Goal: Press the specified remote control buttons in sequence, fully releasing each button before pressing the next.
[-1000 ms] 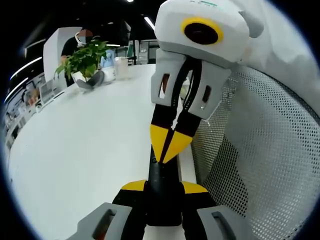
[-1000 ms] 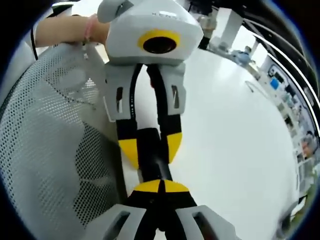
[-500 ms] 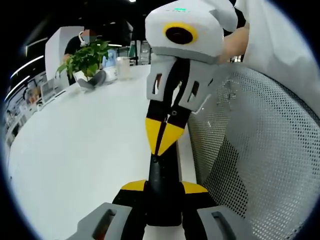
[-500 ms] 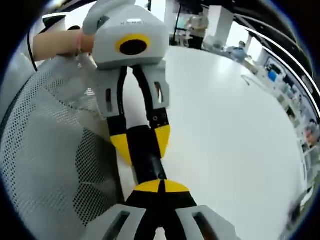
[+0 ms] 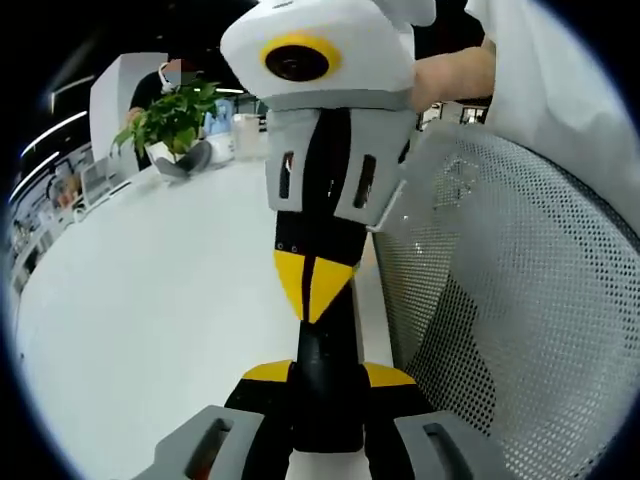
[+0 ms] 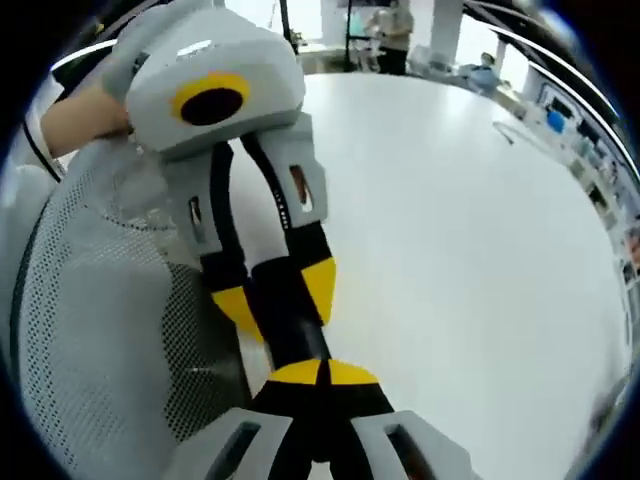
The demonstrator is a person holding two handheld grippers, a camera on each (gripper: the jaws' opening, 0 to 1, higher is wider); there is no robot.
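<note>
remote [image 5: 325, 350] buttons hidden between gripper fingers

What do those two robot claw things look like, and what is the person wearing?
Each gripper has a light grey body, black jaws with yellow tips, and black cables running down its middle. In the left gripper view the right gripper comes in from above, over the left gripper. A white sleeve shows at the top right there. In the right gripper view, grey slotted side plates flank the left gripper's cables.

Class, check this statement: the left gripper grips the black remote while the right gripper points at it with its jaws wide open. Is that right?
Not quite. The left gripper does grip the black remote, but the right gripper points at it with its jaws shut and the yellow tips together. The left gripper view shows this.
</note>
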